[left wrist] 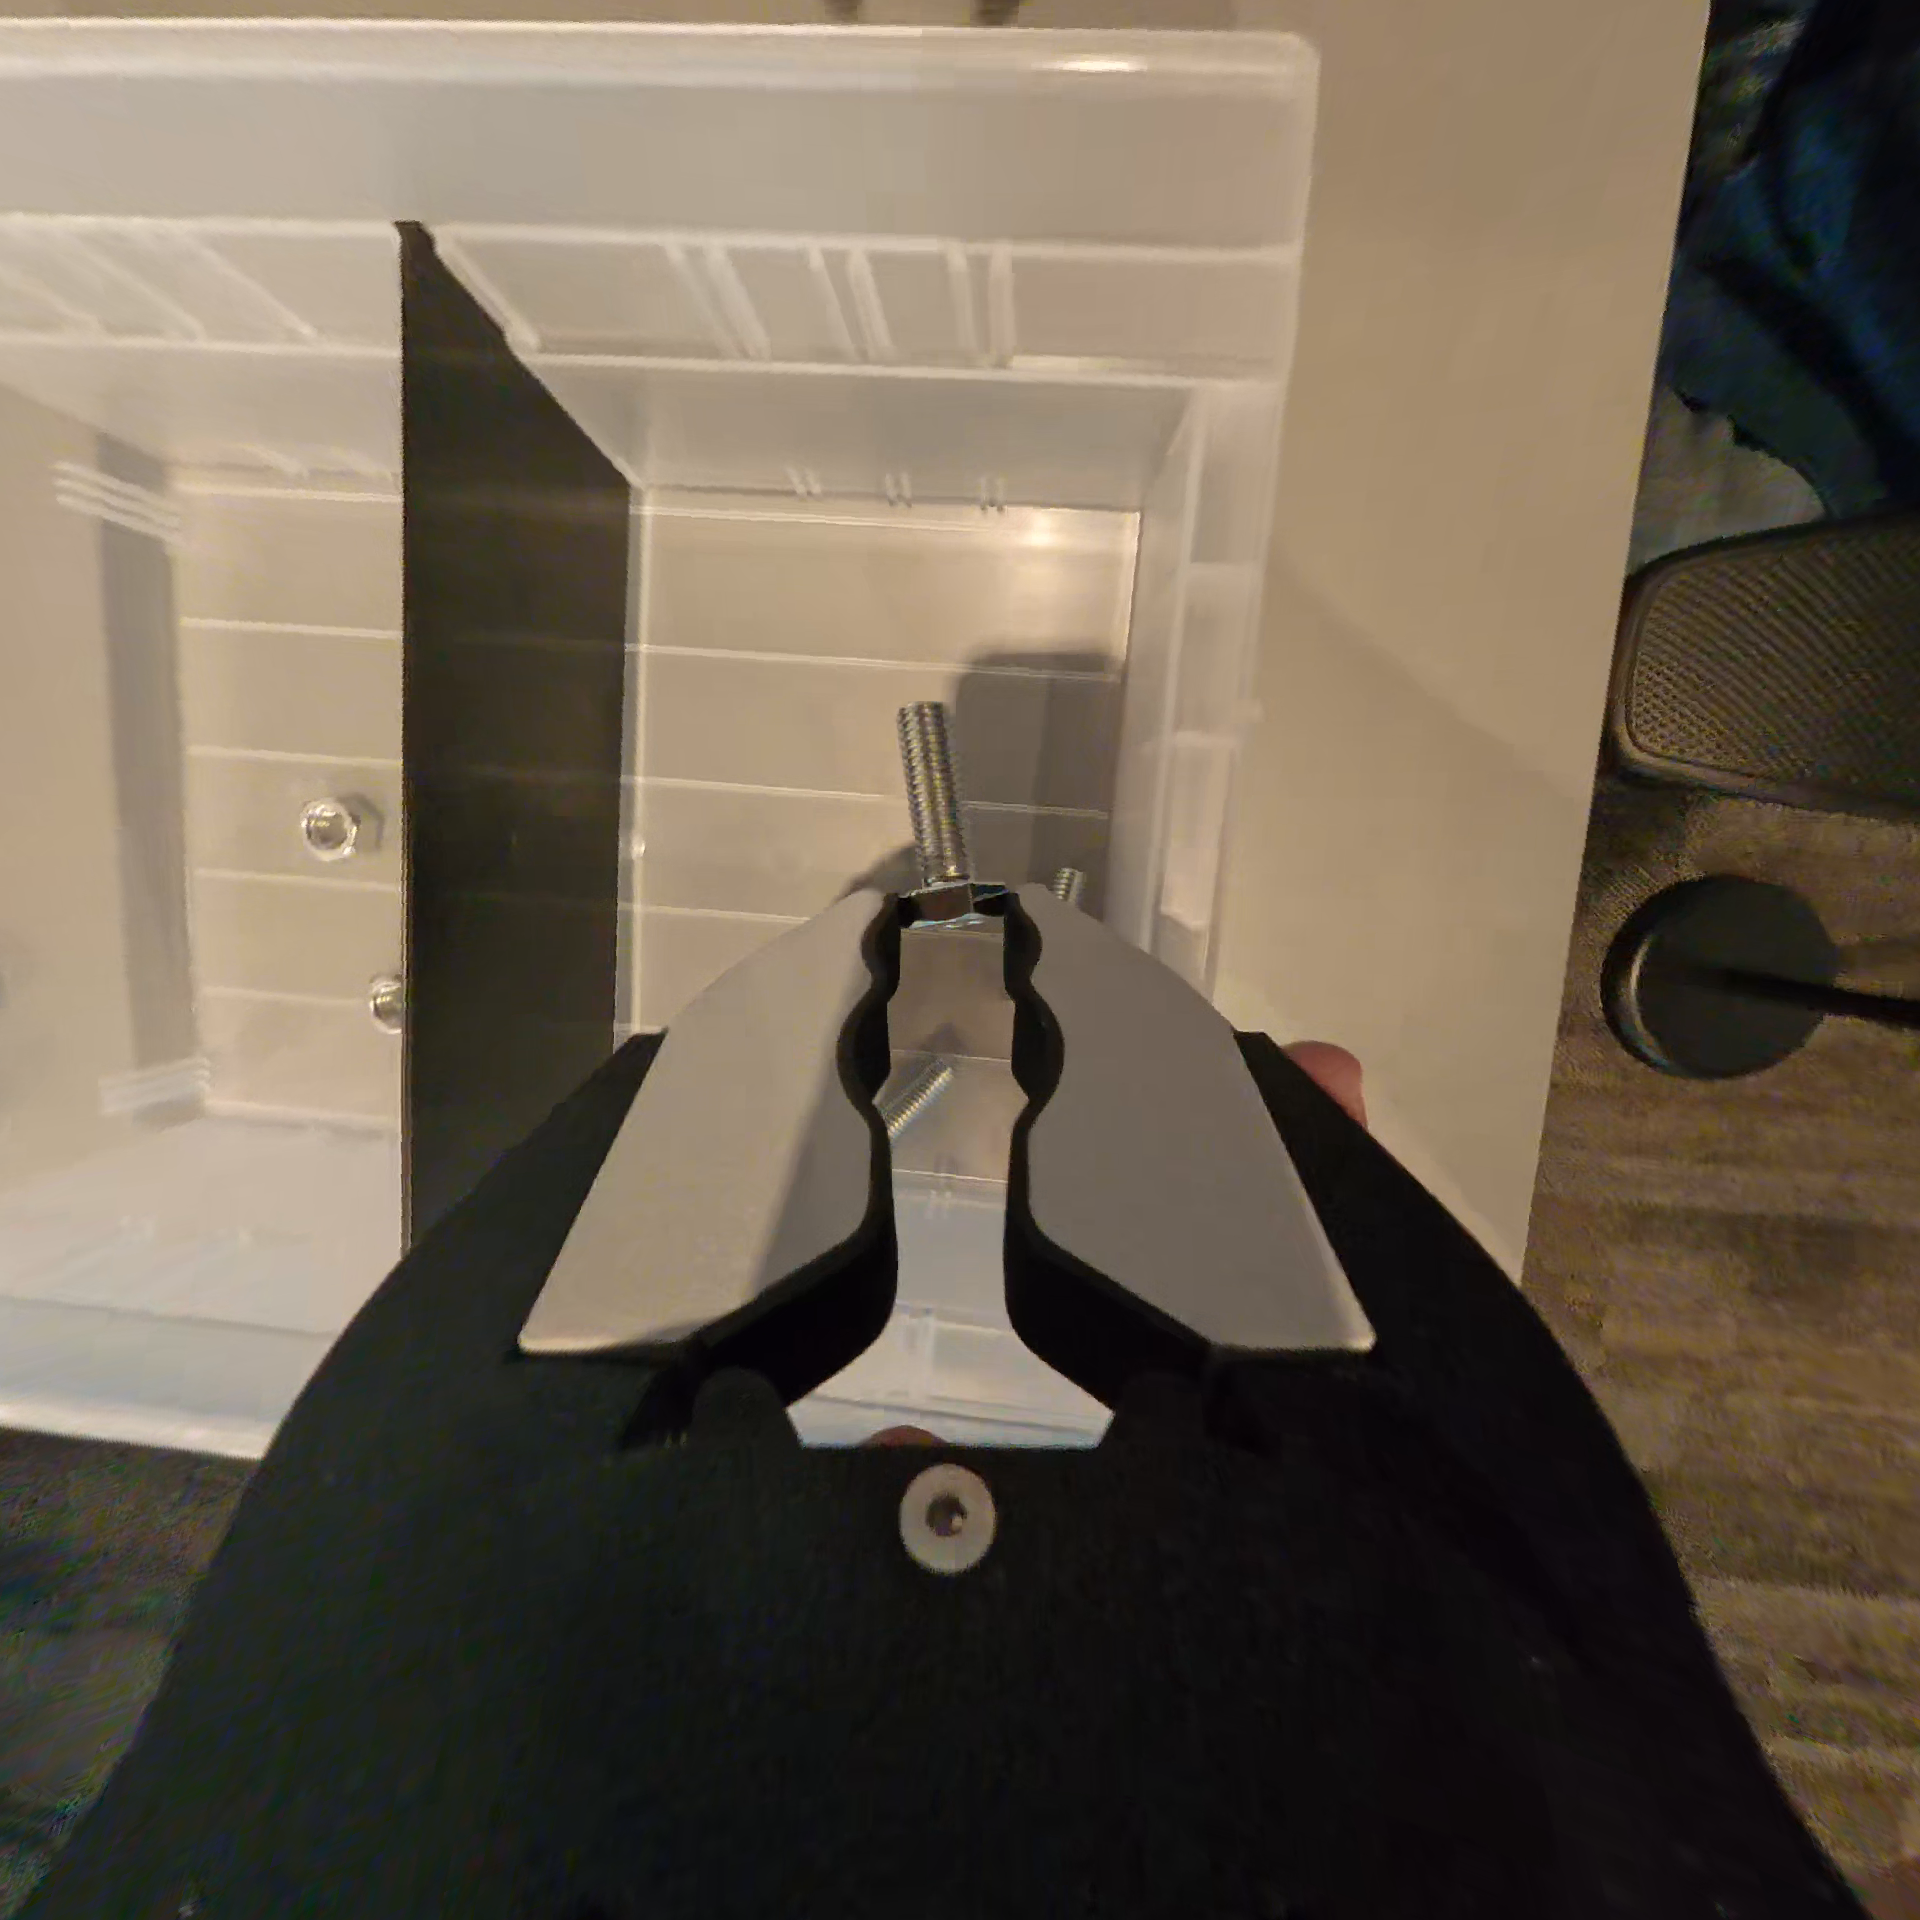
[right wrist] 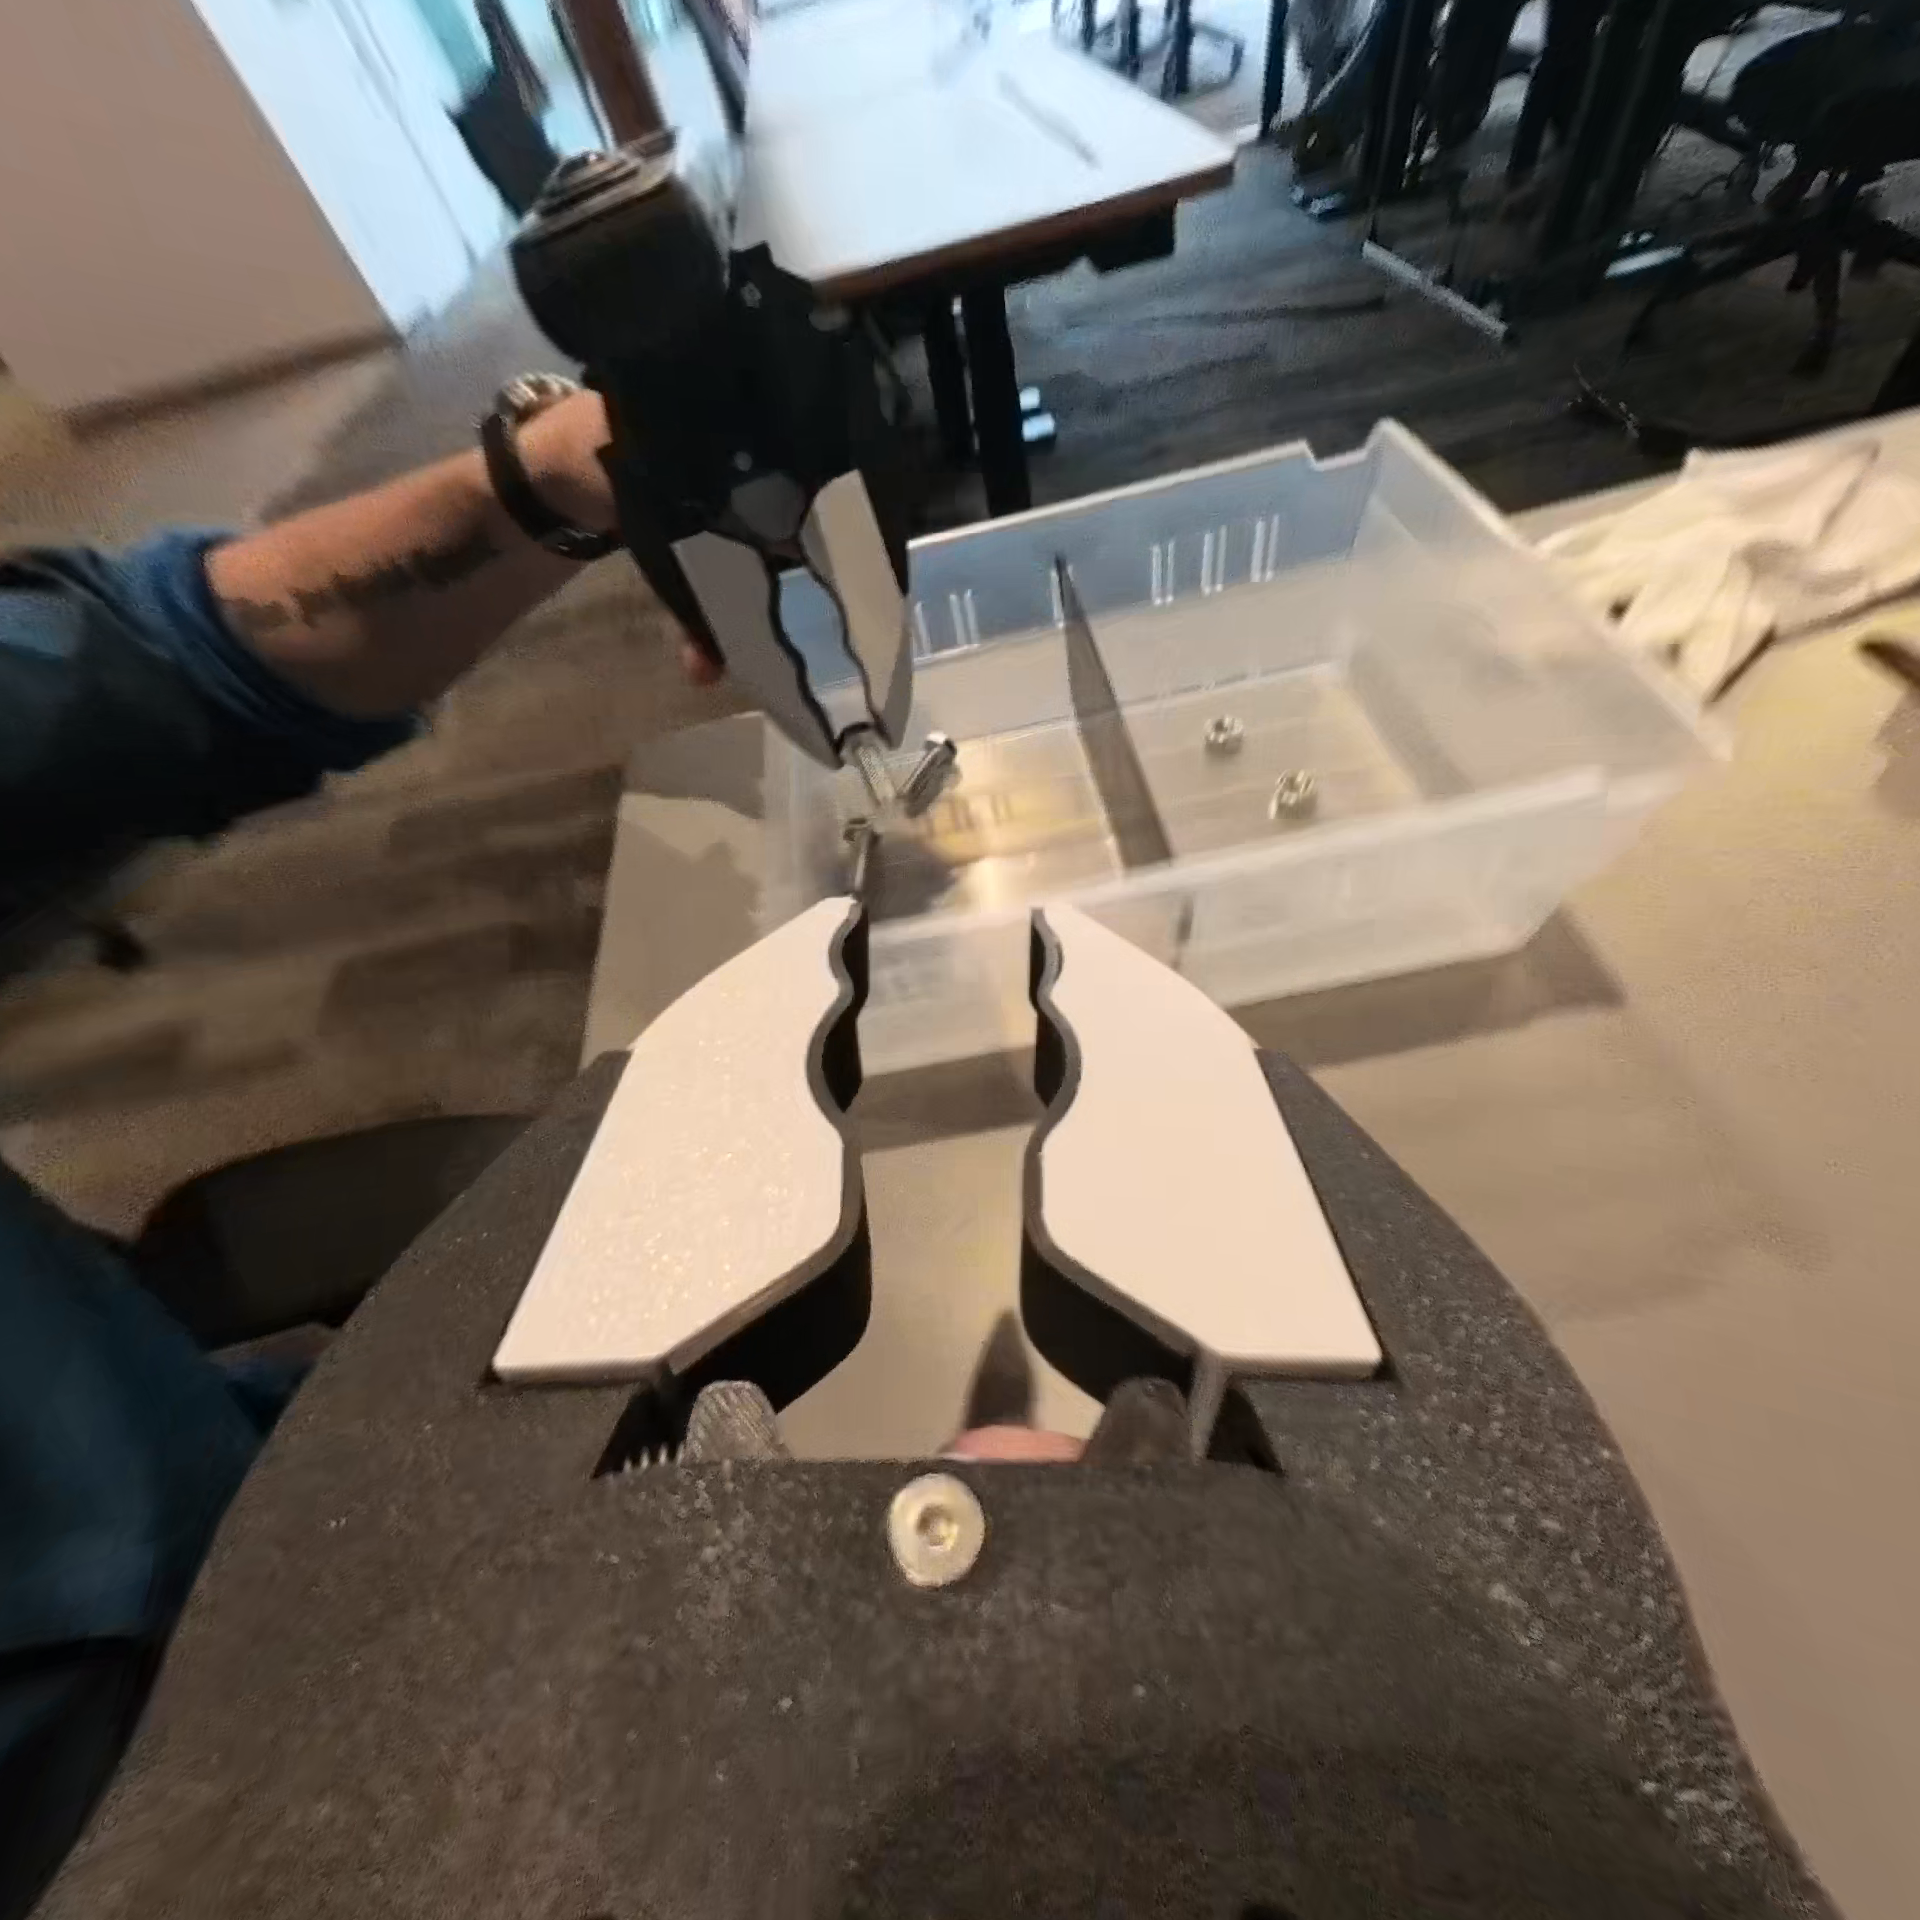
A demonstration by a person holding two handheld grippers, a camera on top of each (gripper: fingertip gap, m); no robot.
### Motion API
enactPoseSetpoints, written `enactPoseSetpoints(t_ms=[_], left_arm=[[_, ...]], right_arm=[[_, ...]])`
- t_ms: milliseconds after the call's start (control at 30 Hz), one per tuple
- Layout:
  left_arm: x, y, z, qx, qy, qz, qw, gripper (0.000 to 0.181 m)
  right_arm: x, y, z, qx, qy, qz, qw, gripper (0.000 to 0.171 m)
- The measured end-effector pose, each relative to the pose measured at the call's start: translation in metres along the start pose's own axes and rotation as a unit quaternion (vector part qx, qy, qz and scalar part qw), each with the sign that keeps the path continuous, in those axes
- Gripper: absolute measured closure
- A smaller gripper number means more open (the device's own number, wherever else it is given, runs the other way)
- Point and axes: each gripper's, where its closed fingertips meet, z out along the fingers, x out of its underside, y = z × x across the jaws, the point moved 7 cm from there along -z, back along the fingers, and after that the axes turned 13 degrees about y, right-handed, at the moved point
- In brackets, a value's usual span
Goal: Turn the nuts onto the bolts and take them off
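Now we are holding bolt [left wrist: 928, 805] by head in left gripper [left wrist: 951, 906], jaws clamped, over bolt side of clear bin [left wrist: 1262, 312]. Right gripper [right wrist: 948, 920] empty, jaws apart, near bin. Nuts [right wrist: 1288, 795] lying beyond black divider [right wrist: 1103, 727]. We are keeping thread upright, w/ firm grip, before fetching nut.

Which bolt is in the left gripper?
The bolt pinched by its head in the left gripper; the other bolts lie loose in the bin.

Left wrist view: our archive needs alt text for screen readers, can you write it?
The left claw grips a bolt by its head, threads pointing away, over a clear plastic bin with a black divider. Two nuts lie beyond the divider.
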Motion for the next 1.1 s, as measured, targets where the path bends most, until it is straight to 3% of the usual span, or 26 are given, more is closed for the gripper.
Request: enactPoseSetpoints(t_ms=[100, 233, 400, 467, 900, 1100], left_arm=[[0.001, -0.002, -0.001, -0.014, -0.011, -0.015, 1.000, 0.163], [0.002, -0.006, 0.000, -0.026, -0.027, -0.028, 0.999, 0.163], [0.012, -0.012, -0.004, -0.036, -0.060, -0.047, 0.996, 0.163], [0.017, -0.013, -0.004, -0.040, -0.076, -0.052, 0.995, 0.163], [0.024, -0.020, -0.001, -0.055, -0.099, -0.047, 0.992, 0.163], [0.025, -0.019, 0.000, -0.056, -0.101, -0.048, 0.992, 0.163]], right_arm=[[-0.061, -0.017, 0.038, 0.025, 0.086, -0.113, 0.990, 0.137], [-0.104, -0.058, 0.111, 0.058, 0.228, -0.293, 0.927, 0.135], [-0.085, -0.112, 0.180, 0.011, 0.444, -0.355, 0.822, 0.135], [-0.077, -0.126, 0.197, 0.031, 0.483, -0.377, 0.790, 0.135], [-0.055, -0.138, 0.243, 0.025, 0.528, -0.399, 0.749, 0.136], [-0.054, -0.134, 0.246, 0.000, 0.533, -0.386, 0.752, 0.152]])
